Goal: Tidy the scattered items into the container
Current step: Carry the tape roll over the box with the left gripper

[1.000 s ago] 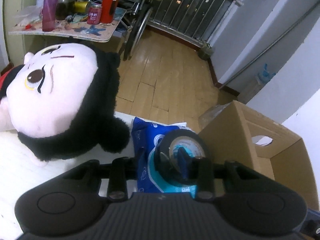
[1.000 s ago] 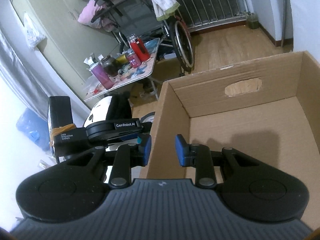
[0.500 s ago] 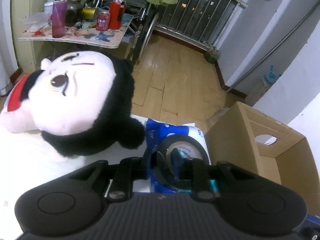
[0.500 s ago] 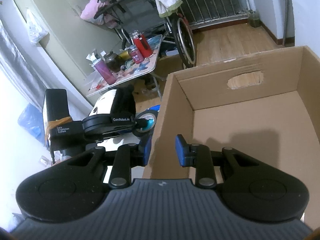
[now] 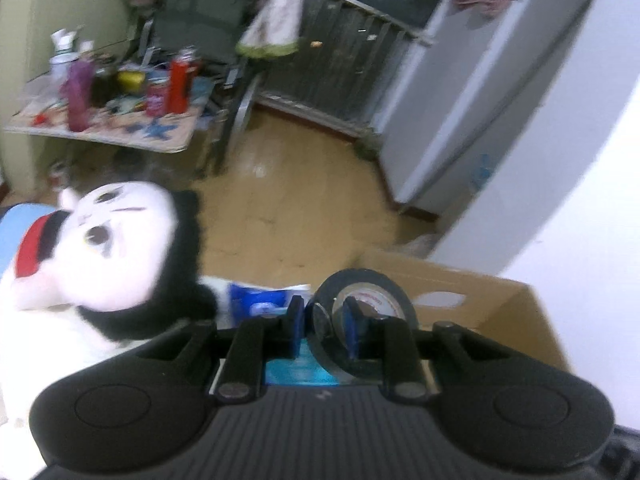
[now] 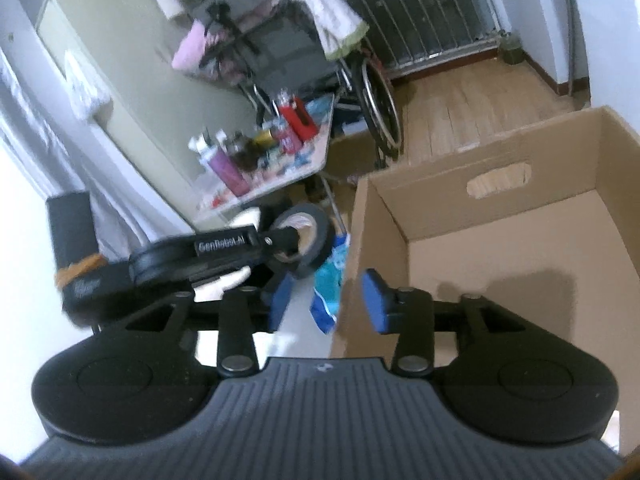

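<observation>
Left gripper (image 5: 324,330) is clamped on the black tape roll (image 5: 362,316): one blue finger (image 5: 296,330) bears on the roll's outer wall, the other sits inside its core. The roll is lifted clear of the tabletop (image 5: 48,344), above the blue packet (image 5: 260,304), just beside the cardboard box (image 6: 500,216). Right gripper (image 6: 326,300) stands open, holding nothing, its fingers straddling the box's near wall. A plush doll (image 5: 112,248) lies left of the packet.
</observation>
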`<act>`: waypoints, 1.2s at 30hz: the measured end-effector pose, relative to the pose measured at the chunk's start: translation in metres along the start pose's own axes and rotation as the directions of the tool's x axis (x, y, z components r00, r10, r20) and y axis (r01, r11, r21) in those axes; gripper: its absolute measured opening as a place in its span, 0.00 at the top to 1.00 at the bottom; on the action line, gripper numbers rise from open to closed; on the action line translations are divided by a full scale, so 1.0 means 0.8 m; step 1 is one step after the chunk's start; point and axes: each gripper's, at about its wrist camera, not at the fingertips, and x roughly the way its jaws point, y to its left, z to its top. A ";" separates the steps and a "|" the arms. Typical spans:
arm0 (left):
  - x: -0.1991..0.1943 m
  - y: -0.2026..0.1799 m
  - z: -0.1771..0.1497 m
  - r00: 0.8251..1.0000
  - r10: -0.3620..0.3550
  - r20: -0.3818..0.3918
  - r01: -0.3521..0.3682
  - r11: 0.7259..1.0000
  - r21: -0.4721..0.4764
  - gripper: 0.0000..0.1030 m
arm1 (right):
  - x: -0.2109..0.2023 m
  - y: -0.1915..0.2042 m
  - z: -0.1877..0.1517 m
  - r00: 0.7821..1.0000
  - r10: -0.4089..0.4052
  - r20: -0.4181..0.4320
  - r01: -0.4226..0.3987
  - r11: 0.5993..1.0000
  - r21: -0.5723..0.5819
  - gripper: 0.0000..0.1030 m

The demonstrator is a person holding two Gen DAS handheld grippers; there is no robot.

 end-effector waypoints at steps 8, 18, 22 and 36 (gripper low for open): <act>-0.016 -0.052 -0.015 0.987 -0.159 -0.025 0.160 0.985 0.062 0.79 | -0.033 -0.007 0.009 0.995 -0.027 0.094 0.025 0.999 0.022 0.60; -0.013 -0.075 -0.037 0.963 -0.255 -0.086 0.260 0.964 0.052 0.79 | -0.058 -0.038 -0.005 0.989 -0.100 0.113 0.101 0.995 -0.001 0.82; 0.000 -0.092 -0.049 0.955 -0.268 -0.130 0.278 0.958 0.067 0.79 | -0.072 -0.051 -0.010 0.987 -0.136 0.090 0.141 0.989 -0.050 0.85; 0.077 -0.168 -0.134 0.888 -0.281 -0.364 0.343 0.932 0.116 0.80 | -0.108 -0.123 -0.053 0.942 -0.323 -0.087 0.300 0.932 -0.203 0.86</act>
